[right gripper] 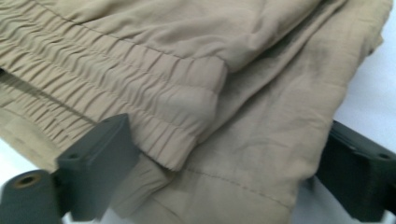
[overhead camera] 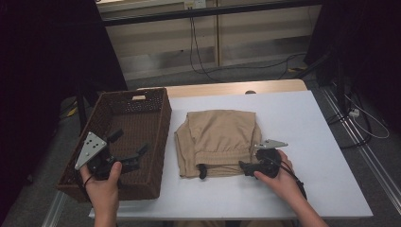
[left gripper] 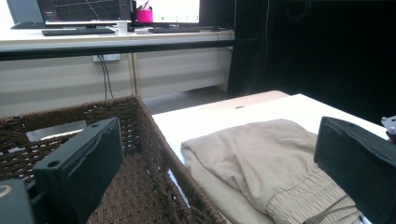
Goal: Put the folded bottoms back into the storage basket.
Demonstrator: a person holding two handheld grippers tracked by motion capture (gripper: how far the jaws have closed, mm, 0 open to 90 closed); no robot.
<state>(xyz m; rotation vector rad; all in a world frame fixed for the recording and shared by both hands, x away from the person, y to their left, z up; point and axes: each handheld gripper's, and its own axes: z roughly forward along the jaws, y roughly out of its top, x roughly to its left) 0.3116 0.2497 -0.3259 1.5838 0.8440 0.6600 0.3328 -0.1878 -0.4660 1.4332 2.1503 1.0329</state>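
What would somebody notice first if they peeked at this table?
Probably the folded tan cloth shorts with a gathered elastic waistband, lying in the middle of the white table. Next, the dark brown woven wicker basket standing at the table's left edge. The right gripper reaches at the shorts' near edge, its black jaws wide with cloth between them, while the left gripper hangs open over the basket.

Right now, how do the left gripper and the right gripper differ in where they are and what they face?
The left gripper hovers over the wicker basket, nothing between its jaws; the right gripper sits low at the folded beige trousers, its jaws straddling their near waistband edge. Both stand open, hand-held.
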